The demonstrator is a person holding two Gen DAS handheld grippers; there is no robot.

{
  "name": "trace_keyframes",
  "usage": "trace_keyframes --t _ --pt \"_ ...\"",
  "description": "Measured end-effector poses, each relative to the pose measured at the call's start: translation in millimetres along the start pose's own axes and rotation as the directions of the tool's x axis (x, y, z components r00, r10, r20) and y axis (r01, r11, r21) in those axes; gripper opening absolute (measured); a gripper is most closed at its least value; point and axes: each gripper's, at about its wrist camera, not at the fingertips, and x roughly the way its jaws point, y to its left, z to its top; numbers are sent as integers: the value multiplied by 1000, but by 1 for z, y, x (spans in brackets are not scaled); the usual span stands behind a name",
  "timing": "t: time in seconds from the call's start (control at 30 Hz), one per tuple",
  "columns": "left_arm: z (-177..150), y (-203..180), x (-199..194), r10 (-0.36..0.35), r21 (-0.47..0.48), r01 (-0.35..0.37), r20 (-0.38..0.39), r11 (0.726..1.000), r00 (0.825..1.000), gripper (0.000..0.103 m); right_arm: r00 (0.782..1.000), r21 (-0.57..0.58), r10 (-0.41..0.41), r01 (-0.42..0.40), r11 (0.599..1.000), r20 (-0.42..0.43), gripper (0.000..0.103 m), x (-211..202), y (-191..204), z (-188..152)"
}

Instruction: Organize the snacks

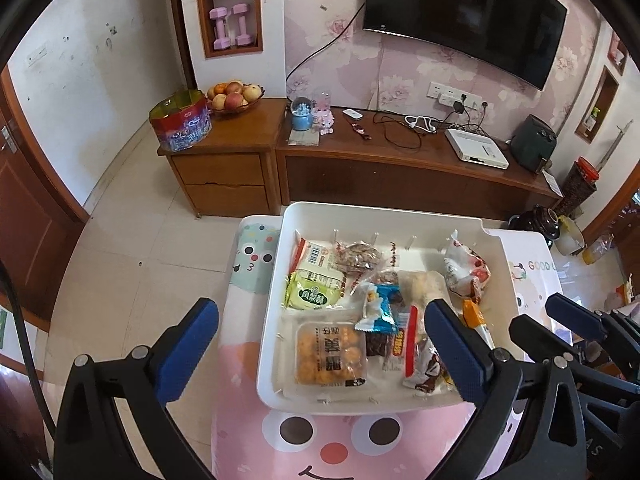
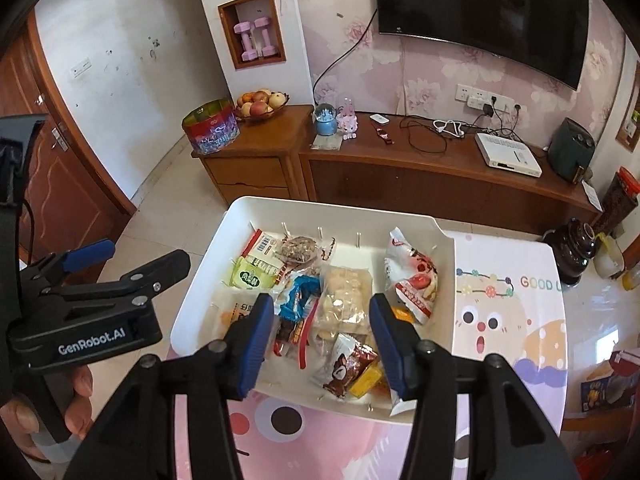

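Right wrist view — my right gripper (image 2: 322, 334) hung unclenched over the tray (image 2: 444, 280); the packets (image 2: 344, 300) looked light, crinkly — best pinched mid-body.

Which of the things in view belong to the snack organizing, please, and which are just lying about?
Job:
white tray
green snack packet
blue wrapper
red-and-white bag
left gripper
right gripper

Lying about:
fruit bowl
snow globe
pink dumbbells
television
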Motion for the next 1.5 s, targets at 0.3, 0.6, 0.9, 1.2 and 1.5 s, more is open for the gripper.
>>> trace_keyframes --t 0.3,0.6,0.9,1.2,1.5 --pt "-51 -13 -44 -39 61 38 31 997 999 102 1000 90 -4 5 996 -10 50 -31 -7 -50" --pt "-137 -31 -94 -94 140 94 -9 986 996 102 998 218 -44 53 974 -46 50 -81 -8 -142" --pt "-179 -38 -144 -118 125 121 -33 985 992 102 995 295 -97 104 950 -40 50 -146 3 -195" --pt "-194 -44 -174 -100 100 102 -22 990 995 102 988 232 -153 147 962 6 50 -183 8 -204" --pt "-200 -45 -187 -23 62 22 3 998 1000 102 991 172 -128 121 978 28 50 -193 12 -204"
